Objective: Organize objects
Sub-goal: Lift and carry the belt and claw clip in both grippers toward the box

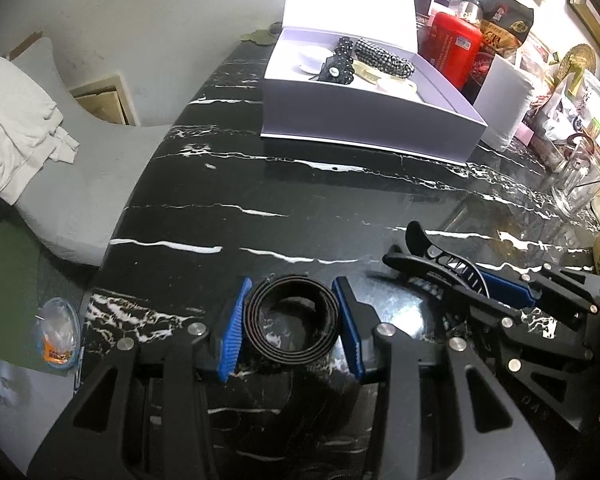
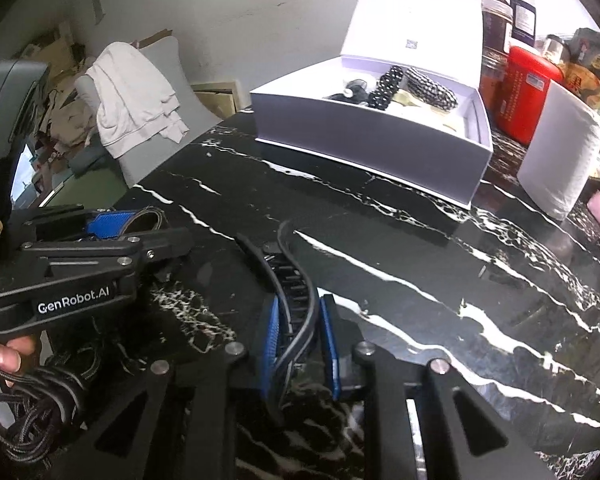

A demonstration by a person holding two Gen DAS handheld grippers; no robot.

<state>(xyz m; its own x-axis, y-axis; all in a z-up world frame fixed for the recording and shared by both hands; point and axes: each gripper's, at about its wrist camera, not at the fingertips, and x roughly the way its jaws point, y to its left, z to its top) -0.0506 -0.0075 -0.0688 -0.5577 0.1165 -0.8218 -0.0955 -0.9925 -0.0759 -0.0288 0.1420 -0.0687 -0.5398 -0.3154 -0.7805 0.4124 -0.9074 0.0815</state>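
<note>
The left gripper [image 1: 291, 320] sits low over the black marble table [image 1: 284, 200], pointing forward toward the white box [image 1: 364, 116], its 2 blue pads [image 1: 231, 334] closed against either side of a coiled black belt [image 1: 292, 318] that rests on the tabletop; the coil fills the gap between them, and both pads appear to touch its outer wrap. In the right wrist view this same gripper enters from the left edge, roughly level with the table, with the belt's edge [image 2: 148, 218] showing past its blue pad, and a person's fingers [image 2: 8, 354] are visible under its handle beside a bundle of braided black cable [image 2: 32, 412]. The right gripper [image 2: 300, 340] lies just to the right of the left one, also low and angled forward, its 2 pads set narrow and clamped on a black hair claw clip [image 2: 290, 280], whose curved prongs stick out ahead of the fingertips just above the marble. The white box stands open farther back on the table, lid upright, with dark beaded items [image 1: 384, 58] inside it. A red container [image 1: 454, 50] stands just beyond the box.
</note>
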